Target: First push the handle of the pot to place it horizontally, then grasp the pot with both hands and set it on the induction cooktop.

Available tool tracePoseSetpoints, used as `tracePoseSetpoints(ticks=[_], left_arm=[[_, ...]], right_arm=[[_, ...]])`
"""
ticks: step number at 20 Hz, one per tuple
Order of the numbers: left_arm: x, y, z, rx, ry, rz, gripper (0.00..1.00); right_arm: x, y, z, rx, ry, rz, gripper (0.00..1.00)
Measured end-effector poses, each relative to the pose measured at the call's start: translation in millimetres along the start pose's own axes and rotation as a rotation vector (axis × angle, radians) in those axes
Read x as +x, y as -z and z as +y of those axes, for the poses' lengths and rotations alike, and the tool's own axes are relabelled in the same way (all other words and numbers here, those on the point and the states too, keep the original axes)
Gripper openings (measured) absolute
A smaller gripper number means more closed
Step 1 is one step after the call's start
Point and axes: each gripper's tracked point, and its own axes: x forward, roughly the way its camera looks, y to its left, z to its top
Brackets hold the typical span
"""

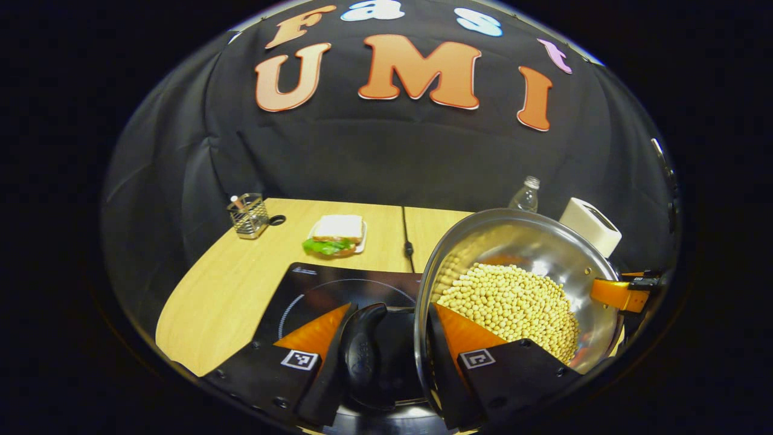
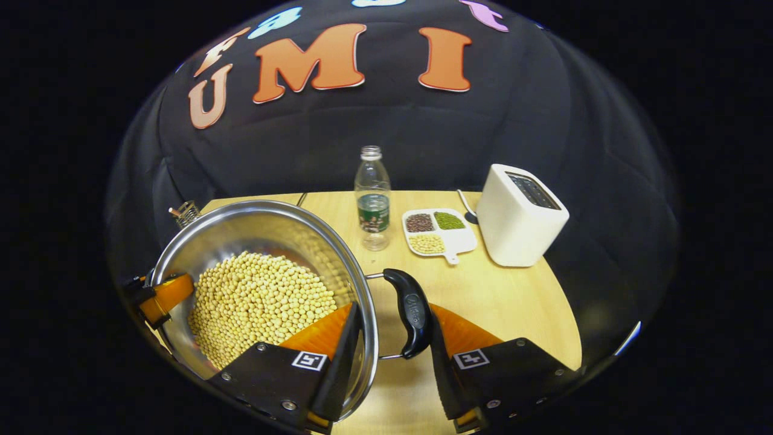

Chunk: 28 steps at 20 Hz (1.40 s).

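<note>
The steel pot of soybeans is held up between both grippers. The left gripper pinches the pot's black side handle and rim, above the induction cooktop. The right gripper clamps the opposite handle and rim (each with one finger inside the pot). A toaster stands beyond on the table.

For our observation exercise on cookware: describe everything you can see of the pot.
The pot is a shiny round steel vessel, lidless, holding a heap of pale yellow beans. Each side has a dark handle on wire brackets. The right hand-held gripper straddles one handle and rim; the left hand-held gripper straddles the other. It looks tilted, beside the cooktop, over the table.
</note>
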Motion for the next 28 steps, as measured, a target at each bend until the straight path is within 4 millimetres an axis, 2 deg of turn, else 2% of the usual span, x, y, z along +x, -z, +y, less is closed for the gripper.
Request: tracePoseSetpoints(ticks=[4, 8, 11, 13, 15, 16, 19, 20, 21, 23, 28], left_arm=[[-10, 0, 45, -0.023, -0.039, -0.001, 0.71], [-14, 3, 89, -0.043, -0.078, 0.001, 0.68], [-14, 2, 117, -0.054, -0.1, 0.001, 0.71], [-13, 4, 130, -0.059, -0.112, -0.001, 0.68], [-10, 6, 143, -0.066, -0.116, 0.003, 0.71], [-9, 7, 149, -0.07, -0.117, 0.006, 0.68], [-2, 13, 160, -0.08, -0.115, 0.015, 0.71], [2, 13, 162, -0.082, -0.113, 0.018, 0.71], [1, 14, 160, -0.081, -0.109, 0.022, 0.68], [0, 15, 159, -0.084, -0.1, 0.027, 0.71], [4, 17, 158, -0.089, -0.078, 0.037, 0.69]], right_arm=[[0, -4, 42, -0.025, -0.039, -0.007, 0.61], [6, -4, 83, -0.053, -0.077, -0.007, 0.62], [12, -9, 111, -0.061, -0.098, -0.012, 0.61], [13, -7, 126, -0.072, -0.105, -0.004, 0.61], [16, -6, 138, -0.076, -0.109, -0.006, 0.61], [19, -8, 145, -0.082, -0.109, -0.006, 0.61], [21, -6, 150, -0.087, -0.104, -0.008, 0.61], [22, -4, 152, -0.089, -0.103, -0.005, 0.57], [24, -2, 154, -0.092, -0.104, 0.001, 0.61], [24, 0, 157, -0.075, -0.103, 0.008, 0.58], [24, 2, 158, -0.084, -0.085, 0.005, 0.58]])
